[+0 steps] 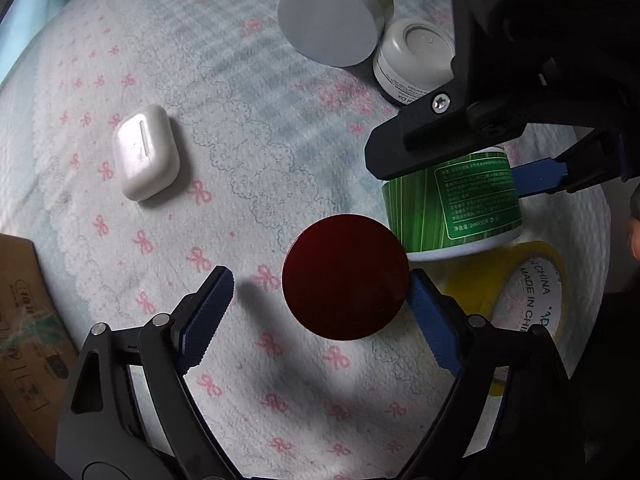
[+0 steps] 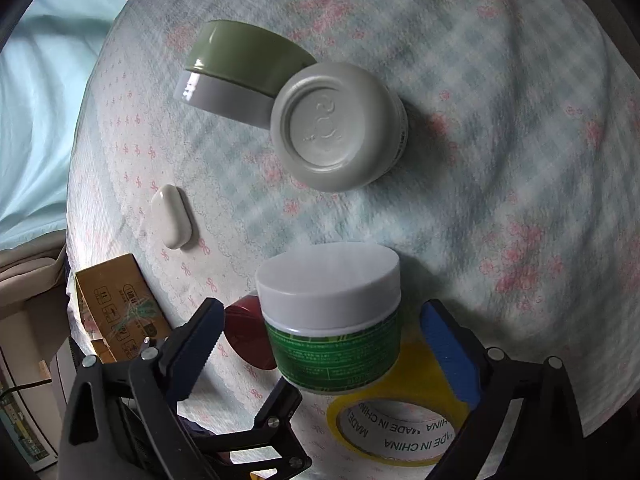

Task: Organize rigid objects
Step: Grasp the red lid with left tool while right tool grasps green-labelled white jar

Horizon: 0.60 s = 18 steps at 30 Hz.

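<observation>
A dark red round tin [image 1: 346, 276] lies flat on the bow-print cloth [image 1: 240, 120]. My left gripper [image 1: 320, 280] straddles it, open: the right pad [image 1: 432, 320] sits at its rim and the left pad [image 1: 208, 312] stands well clear. A green-labelled jar with a white lid [image 2: 332, 312] stands upright just beside the tin [image 2: 248, 336]. My right gripper [image 2: 320, 308] is open around the jar, with gaps on both sides. In the left wrist view the right gripper [image 1: 460, 172] hangs over the jar [image 1: 452, 204] and hides its lid.
A yellow tape roll [image 2: 400, 432] lies under and behind the green jar. A white earbud case [image 1: 146, 152] lies to the left. A green-and-white jar [image 2: 240, 68] and a grey-white pot [image 2: 332, 128] lie on their sides farther off. A cardboard box [image 1: 24, 320] stands at the cloth's left edge.
</observation>
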Motion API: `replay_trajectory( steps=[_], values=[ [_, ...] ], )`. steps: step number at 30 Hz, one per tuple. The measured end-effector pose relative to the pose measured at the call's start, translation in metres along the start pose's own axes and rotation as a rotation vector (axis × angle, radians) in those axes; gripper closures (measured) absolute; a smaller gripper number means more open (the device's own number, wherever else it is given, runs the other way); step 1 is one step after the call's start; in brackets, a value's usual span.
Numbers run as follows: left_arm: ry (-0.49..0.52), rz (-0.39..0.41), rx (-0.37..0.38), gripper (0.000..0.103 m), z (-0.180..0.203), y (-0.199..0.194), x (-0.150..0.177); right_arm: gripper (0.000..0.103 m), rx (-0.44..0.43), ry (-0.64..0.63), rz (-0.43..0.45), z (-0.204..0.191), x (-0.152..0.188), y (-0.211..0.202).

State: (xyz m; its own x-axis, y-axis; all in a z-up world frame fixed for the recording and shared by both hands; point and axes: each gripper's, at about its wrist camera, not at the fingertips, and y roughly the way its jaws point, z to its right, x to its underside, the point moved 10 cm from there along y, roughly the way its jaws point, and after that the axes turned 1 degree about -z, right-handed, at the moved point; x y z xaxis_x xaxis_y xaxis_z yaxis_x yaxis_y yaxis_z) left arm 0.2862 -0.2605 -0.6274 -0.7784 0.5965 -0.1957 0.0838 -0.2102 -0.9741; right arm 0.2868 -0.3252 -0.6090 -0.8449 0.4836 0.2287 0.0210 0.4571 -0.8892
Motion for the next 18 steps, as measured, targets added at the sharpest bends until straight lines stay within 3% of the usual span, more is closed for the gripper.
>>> replay_trajectory(
  steps=[1,6,10,13,18],
  values=[
    [0.006,0.002,0.005,0.023,0.0,0.003,-0.002,0.017,-0.003,0.01,-0.013,0.0,-0.001,0.003],
    [0.038,0.025,0.011,0.032,0.003,0.01,-0.005,0.021,-0.004,0.062,-0.05,0.005,-0.003,0.012],
    [0.055,0.046,0.0,0.041,0.009,0.013,-0.01,0.036,0.013,0.071,-0.065,0.011,-0.002,0.014],
    [0.071,0.065,0.014,0.052,0.021,0.012,-0.011,0.036,-0.014,0.085,-0.071,0.014,-0.002,0.014],
    [0.084,0.072,0.002,0.052,0.025,0.013,-0.013,0.036,-0.034,0.085,-0.074,0.02,-0.004,0.01]
  ],
)
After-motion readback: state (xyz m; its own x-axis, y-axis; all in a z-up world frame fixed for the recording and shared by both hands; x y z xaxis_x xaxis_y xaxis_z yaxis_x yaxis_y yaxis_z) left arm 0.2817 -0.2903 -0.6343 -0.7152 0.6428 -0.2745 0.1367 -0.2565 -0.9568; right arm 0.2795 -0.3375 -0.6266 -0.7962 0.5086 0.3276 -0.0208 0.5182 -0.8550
